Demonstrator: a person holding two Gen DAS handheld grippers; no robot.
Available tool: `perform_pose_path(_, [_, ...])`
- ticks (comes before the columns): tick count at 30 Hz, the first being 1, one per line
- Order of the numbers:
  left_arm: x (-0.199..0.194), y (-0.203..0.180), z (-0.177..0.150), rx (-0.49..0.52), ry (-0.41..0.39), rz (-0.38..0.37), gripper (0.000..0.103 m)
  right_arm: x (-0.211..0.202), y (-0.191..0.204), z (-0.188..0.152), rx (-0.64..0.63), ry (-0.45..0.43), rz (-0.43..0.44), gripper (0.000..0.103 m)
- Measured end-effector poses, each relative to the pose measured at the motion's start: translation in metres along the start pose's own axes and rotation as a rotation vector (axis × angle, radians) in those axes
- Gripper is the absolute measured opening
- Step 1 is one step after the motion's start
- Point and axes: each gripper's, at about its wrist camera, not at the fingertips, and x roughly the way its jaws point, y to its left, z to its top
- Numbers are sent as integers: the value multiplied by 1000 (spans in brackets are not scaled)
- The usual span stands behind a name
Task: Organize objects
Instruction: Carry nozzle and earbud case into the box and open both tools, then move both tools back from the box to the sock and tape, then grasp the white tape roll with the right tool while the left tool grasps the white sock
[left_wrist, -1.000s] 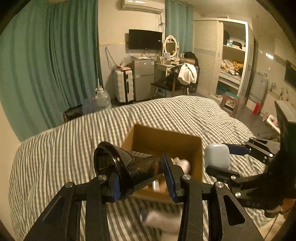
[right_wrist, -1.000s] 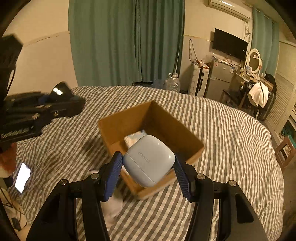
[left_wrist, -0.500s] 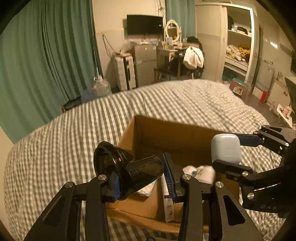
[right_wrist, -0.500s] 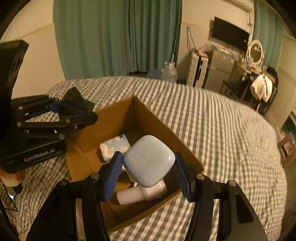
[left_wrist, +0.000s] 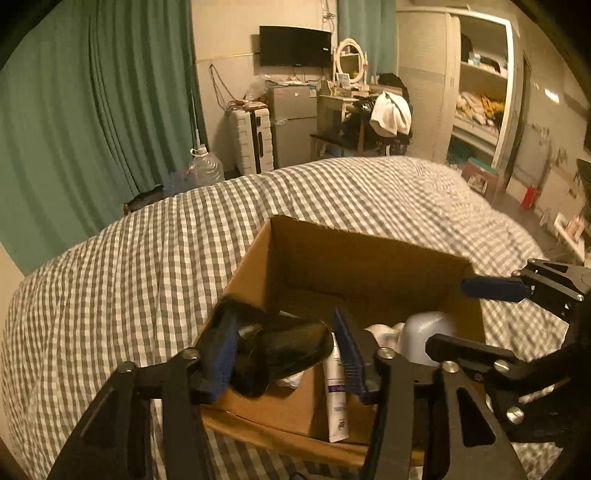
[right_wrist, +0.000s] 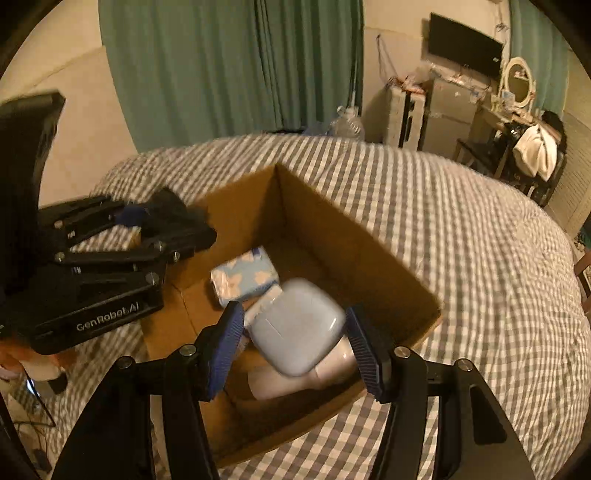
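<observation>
An open cardboard box (left_wrist: 362, 254) (right_wrist: 332, 229) stands on the checked bed. My left gripper (left_wrist: 288, 358) is open over the box's near left corner; a glossy black object (left_wrist: 288, 354) sits loose and blurred between its spread fingers, dropping away. My right gripper (right_wrist: 295, 343) is open over the box; the pale blue case (right_wrist: 299, 325) is blurred and tilted between its fingers, free of the pads. It also shows in the left wrist view (left_wrist: 424, 332). Inside the box lie a blue tissue pack (right_wrist: 243, 277), a white tube (left_wrist: 336, 391) and a white bottle (right_wrist: 295, 380).
The grey-and-white checked bedcover (left_wrist: 129, 277) surrounds the box. Green curtains (left_wrist: 92, 110), a suitcase (left_wrist: 251, 140), a small fridge (left_wrist: 291, 122), a desk and a wardrobe (left_wrist: 476, 92) stand beyond the bed. A lit phone (right_wrist: 31, 386) lies at the left edge.
Both grippers moved over the box and opened. The black object and the pale blue case have left the pads and are falling into the box.
</observation>
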Motion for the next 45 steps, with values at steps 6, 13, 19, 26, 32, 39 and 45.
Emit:
perform_pose_path(6, [-30, 8, 12, -15, -52, 26, 79, -25, 6, 9, -13, -50, 7, 74])
perform_pose_path(13, [-90, 4, 7, -15, -118, 115, 91, -74, 22, 13, -65, -108, -32, 74])
perform_pose_path(19, [-141, 7, -7, 24, -147, 141, 95, -125, 46, 13, -92, -158, -46, 74])
perform_pose_path(26, [-174, 11, -57, 52, -103, 215, 95, -146, 74, -9, -103, -159, -31, 74])
perform_pose_path(32, [-167, 18, -131, -60, -54, 269, 95, -129, 96, -54, -81, -110, 24, 74])
perform_pose_path(39, [-145, 10, -215, -157, 19, 270, 95, -70, 102, -127, -14, 43, 67, 74])
perform_pose_path(45, [-116, -5, -262, -120, 94, 275, 95, -10, 102, -179, -6, 166, 59, 74])
